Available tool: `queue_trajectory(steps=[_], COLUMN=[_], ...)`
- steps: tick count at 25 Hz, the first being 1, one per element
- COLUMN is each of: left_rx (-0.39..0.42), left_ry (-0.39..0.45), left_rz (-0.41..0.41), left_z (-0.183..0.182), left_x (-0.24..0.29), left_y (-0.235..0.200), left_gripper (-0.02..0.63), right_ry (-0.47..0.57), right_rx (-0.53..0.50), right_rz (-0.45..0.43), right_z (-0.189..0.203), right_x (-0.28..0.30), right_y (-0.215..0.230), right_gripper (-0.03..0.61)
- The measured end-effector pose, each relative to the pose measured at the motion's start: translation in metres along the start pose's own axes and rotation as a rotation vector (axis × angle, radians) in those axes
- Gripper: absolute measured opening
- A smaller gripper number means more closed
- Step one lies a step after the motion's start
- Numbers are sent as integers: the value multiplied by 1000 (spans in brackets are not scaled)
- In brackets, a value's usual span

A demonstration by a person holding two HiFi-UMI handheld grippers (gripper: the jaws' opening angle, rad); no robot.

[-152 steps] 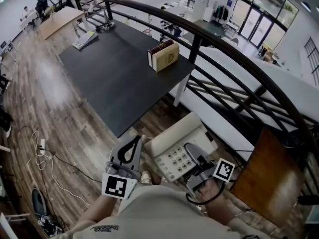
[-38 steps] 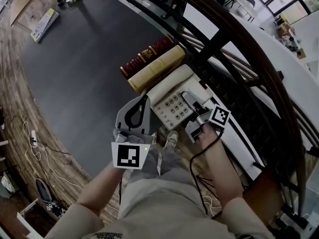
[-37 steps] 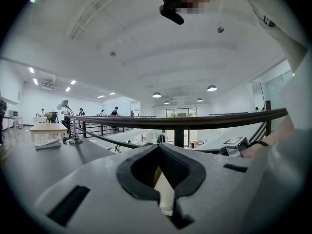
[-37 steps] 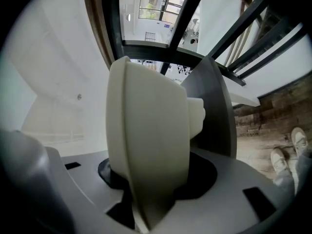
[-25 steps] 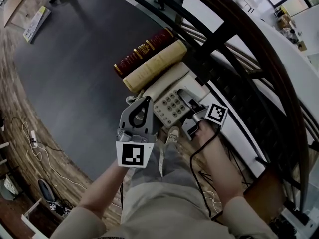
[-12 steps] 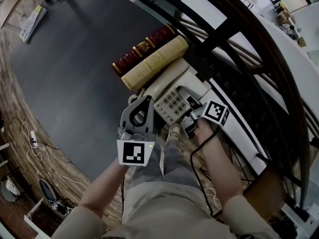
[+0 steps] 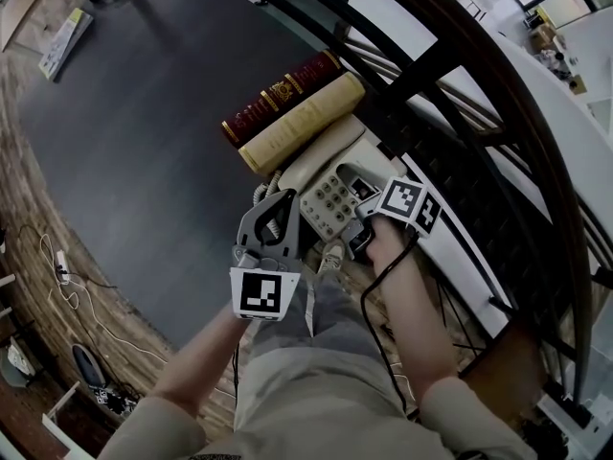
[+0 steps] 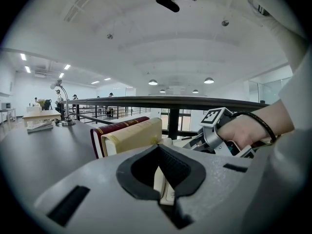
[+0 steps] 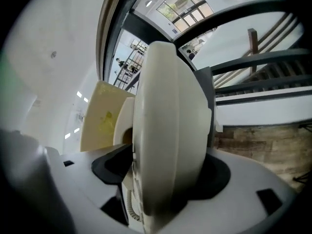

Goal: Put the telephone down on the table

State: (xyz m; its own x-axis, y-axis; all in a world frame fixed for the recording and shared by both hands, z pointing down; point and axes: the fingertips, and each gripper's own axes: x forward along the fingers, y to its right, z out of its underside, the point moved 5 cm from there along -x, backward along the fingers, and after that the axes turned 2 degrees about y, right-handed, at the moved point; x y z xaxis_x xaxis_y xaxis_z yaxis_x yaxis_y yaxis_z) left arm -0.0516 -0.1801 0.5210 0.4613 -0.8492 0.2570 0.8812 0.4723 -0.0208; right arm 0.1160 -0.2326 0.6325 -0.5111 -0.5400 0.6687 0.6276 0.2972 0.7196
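The cream telephone [image 7: 321, 166] lies keypad up on the near right corner of the dark table [image 7: 144, 113], against a cream book [image 7: 302, 123]. My right gripper [image 7: 362, 218] straddles its near right edge. Its jaws have just been opening, and in the right gripper view the telephone's body [image 9: 165, 130] stands between them with the pads slightly off it. My left gripper [image 7: 287, 199] is shut at the telephone's near left corner, by the coiled cord. Through its hollow [image 8: 158, 147] a cream strip of the telephone [image 8: 163, 189] shows.
A dark red book [image 7: 278, 99] lies behind the cream book. A dark curved railing [image 7: 460, 84] runs close behind and to the right of the table. Cables [image 7: 67, 286] trail over the wooden floor at the left. A flat box [image 7: 67, 32] sits at the table's far end.
The right gripper has rolled over the telephone's edge and its jaws have spread. The telephone has settled beside the cream book. The left gripper has sunk slightly.
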Motion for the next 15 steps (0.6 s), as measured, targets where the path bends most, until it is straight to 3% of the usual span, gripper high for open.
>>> queue_trajectory(steps=[6, 15], left_rx=[-28, -40], left_ry=[-43, -61], left_rz=[1, 11], left_z=[4, 1], left_x=[-8, -15], left_y=[-2, -9], left_gripper=[3, 3], right_ry=[-14, -3], right_rx=[-76, -113], right_rz=[115, 209], right_z=[-3, -2], right_x=[-3, -8], right_y=[-3, -7], right_gripper=[350, 371])
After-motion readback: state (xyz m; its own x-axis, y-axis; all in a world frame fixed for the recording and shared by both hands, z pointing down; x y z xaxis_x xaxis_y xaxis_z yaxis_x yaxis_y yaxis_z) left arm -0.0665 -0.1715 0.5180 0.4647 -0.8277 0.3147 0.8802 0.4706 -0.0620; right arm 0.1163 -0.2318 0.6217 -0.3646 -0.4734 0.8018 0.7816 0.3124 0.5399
